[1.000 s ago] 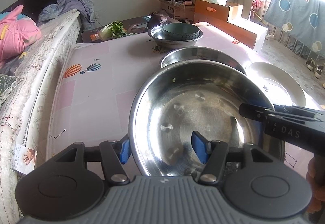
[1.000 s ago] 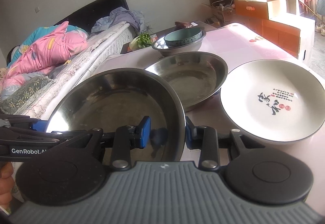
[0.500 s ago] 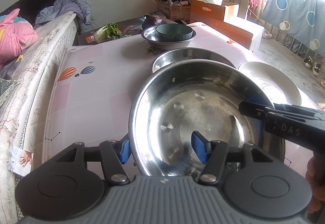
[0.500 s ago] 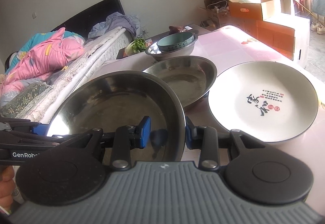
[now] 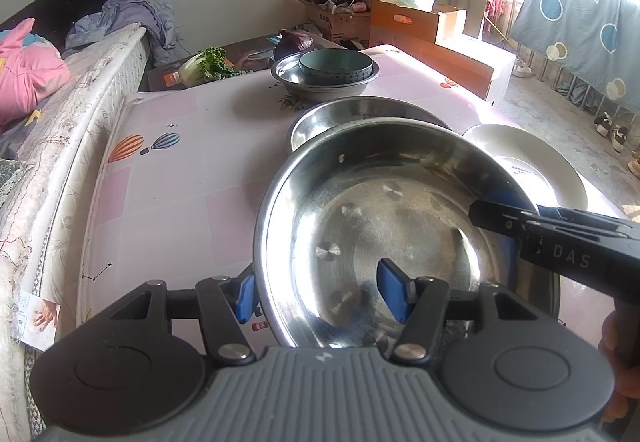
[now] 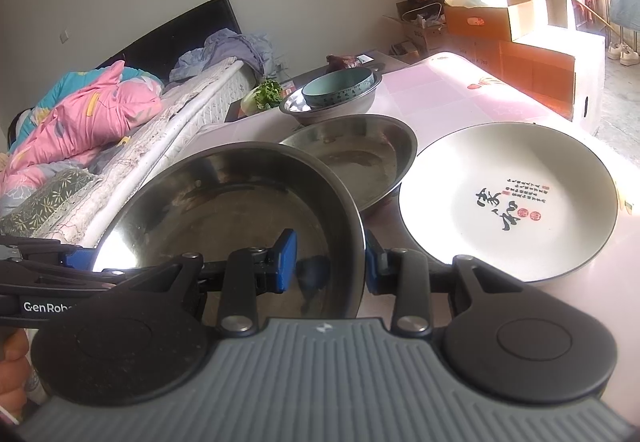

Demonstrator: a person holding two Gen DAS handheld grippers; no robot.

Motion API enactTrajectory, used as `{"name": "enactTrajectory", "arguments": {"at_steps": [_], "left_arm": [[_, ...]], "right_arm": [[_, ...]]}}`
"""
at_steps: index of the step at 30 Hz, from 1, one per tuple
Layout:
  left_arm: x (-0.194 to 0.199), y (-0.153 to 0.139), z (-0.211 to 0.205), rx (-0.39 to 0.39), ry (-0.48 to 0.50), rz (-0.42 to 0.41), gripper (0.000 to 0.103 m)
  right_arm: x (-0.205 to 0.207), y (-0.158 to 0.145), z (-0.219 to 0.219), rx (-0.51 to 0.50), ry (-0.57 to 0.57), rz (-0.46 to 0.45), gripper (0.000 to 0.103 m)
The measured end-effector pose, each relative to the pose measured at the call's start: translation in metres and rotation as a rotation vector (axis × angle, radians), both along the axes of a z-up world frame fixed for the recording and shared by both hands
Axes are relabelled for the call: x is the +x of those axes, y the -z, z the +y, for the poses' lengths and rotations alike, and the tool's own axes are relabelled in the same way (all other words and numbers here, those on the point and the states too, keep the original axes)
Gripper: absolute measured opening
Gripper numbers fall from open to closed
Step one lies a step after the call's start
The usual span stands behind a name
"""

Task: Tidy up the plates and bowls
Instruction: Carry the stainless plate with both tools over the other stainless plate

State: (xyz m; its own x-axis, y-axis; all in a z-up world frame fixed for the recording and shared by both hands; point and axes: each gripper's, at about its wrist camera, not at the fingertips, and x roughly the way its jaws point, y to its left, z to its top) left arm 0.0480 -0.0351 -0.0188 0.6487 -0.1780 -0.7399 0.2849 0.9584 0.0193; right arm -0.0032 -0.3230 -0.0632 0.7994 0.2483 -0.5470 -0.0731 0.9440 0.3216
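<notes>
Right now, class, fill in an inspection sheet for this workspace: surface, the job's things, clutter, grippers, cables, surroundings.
Surface: table under a pink balloon-print cloth.
Job's things: near steel plate held by both grippers; second steel plate behind it; white ceramic plate beside; teal bowl nested in steel basin.
Clutter: leafy greens at the far edge.
Grippers: left gripper and right gripper each straddle the rim.
Cables: nothing seen.
Surroundings: bed, cardboard boxes.

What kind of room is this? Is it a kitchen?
Probably a bedroom used for meals too, not a kitchen: a bed with a pink quilt sits beside the table, and cardboard boxes are stacked by the wall.
</notes>
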Motion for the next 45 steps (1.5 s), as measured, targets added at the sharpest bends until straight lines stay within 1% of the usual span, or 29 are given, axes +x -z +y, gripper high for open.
{"name": "enactTrajectory", "arguments": {"at_steps": [24, 32, 39, 45], "left_arm": [[0.003, 0.002, 0.000, -0.009, 0.010, 0.000, 0.061], [0.006, 0.001, -0.007, -0.016, 0.020, -0.008, 0.061], [0.014, -0.003, -0.008, -0.039, 0.017, -0.016, 0.061], [0.031, -0.004, -0.011, -0.071, 0.012, -0.026, 0.061]], "right_arm": [[-0.004, -0.002, -0.002, 0.003, 0.021, 0.003, 0.034], [-0.002, -0.004, -0.008, 0.004, 0.033, 0.000, 0.034], [0.004, -0.006, -0.010, -0.005, 0.042, 0.000, 0.034], [0.018, -0.009, -0.012, -0.018, 0.050, 0.002, 0.034]]}}
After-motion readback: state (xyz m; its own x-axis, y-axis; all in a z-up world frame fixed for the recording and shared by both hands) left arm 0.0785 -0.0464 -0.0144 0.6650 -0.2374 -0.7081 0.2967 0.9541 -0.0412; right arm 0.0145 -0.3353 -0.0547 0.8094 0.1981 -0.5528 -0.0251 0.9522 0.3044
